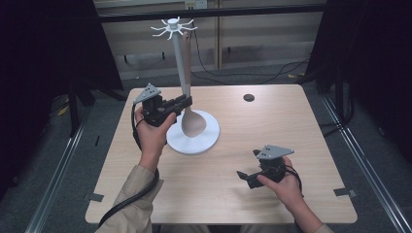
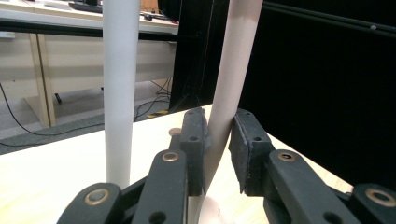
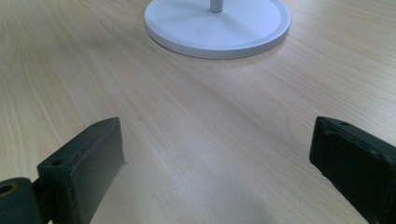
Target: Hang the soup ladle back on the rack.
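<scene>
Gripping the spoon (image 1: 193,121) by its handle at 9 o'clock of the white stand (image 1: 193,137), where it hangs over the base, the left gripper (image 1: 186,103) is clamped, while the right gripper (image 1: 243,175) rests at 5 o'clock, jaws apart, on the table (image 1: 291,126).

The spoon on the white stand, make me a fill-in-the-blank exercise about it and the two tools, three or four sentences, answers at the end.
1. The spoon hangs from the top of the white ____.
2. The left tool has its jaws around the spoon's ____.
3. The right tool has its jaws ____, with nothing between them.
4. The spoon's bowl hangs just above the stand's round ____.

Missing words: stand; handle; open; base
</scene>
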{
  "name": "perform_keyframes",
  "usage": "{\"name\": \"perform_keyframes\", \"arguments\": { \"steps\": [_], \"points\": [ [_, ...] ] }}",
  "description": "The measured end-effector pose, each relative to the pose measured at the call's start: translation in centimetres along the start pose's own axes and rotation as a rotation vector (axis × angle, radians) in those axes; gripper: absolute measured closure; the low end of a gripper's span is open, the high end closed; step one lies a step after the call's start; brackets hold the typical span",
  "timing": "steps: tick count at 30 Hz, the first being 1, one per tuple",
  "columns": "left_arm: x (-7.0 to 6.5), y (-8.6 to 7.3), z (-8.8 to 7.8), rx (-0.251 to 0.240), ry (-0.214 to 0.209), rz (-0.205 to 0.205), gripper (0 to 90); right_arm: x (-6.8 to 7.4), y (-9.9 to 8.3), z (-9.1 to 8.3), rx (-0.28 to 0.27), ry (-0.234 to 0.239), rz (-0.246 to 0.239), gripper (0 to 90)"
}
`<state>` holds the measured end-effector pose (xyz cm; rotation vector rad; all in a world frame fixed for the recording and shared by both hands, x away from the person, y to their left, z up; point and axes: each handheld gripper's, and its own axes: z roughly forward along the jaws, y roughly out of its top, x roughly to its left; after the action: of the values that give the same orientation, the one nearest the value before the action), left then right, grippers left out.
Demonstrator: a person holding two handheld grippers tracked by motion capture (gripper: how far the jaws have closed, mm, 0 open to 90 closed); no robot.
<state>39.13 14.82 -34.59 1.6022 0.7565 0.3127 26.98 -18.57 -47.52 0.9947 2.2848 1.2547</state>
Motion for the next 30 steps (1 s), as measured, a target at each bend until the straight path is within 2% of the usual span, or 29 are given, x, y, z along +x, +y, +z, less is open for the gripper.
{"name": "perform_keyframes", "arguments": {
  "steps": [10,12,15,16,17,19,21,23,24,25,26,27,28,30],
  "points": [
    [0.0,0.3,0.6,0.012,0.006,0.041,72.6,0.1,0.2,-0.1,0.0,0.002,-0.007,2.6],
    [-0.1,0.3,0.6,0.019,0.018,0.057,66.9,0.1,0.2,-0.1,-0.001,0.003,-0.008,2.6],
    [-0.1,0.3,0.7,0.029,0.019,0.071,63.1,0.1,0.3,-0.1,0.0,0.002,-0.011,2.6],
    [-0.2,0.2,0.7,0.031,0.018,0.065,58.7,0.1,0.3,-0.1,-0.001,0.005,-0.01,2.6],
    [-0.2,0.2,0.7,0.036,0.02,0.063,58.7,0.1,0.3,-0.1,-0.001,0.005,-0.01,2.6],
    [-0.2,-0.1,0.6,0.05,0.044,0.083,53.5,0.1,0.4,-0.1,-0.005,0.005,-0.012,2.6],
    [-0.1,-0.3,0.5,0.058,0.042,0.088,47.4,0.1,0.5,-0.1,-0.007,0.004,-0.009,2.6],
    [-0.2,-0.6,0.4,0.063,0.07,0.099,38.8,0.1,0.5,-0.1,-0.008,0.005,-0.01,2.6],
    [-0.1,-0.7,0.3,0.067,0.069,0.103,33.3,0.1,0.5,-0.1,-0.006,0.004,-0.011,2.6],
    [-0.1,-1.1,0.2,0.095,0.078,0.108,25.3,0.1,0.5,-0.2,-0.005,0.004,-0.012,2.6],
    [-0.1,-1.1,0.2,0.095,0.078,0.108,20.9,0.0,0.5,-0.2,-0.004,0.004,-0.014,2.6],
    [-0.2,-1.3,0.1,0.11,0.096,0.118,17.5,0.0,0.5,-0.3,-0.004,0.003,-0.013,2.5],
    [-0.2,-1.4,0.0,0.122,0.101,0.124,17.5,0.0,0.5,-0.3,-0.004,0.003,-0.013,2.5],
    [-0.3,-1.8,-0.3,0.14,0.104,0.123,11.4,0.0,0.6,-0.4,-0.005,-0.006,-0.01,2.5]
  ]
}}
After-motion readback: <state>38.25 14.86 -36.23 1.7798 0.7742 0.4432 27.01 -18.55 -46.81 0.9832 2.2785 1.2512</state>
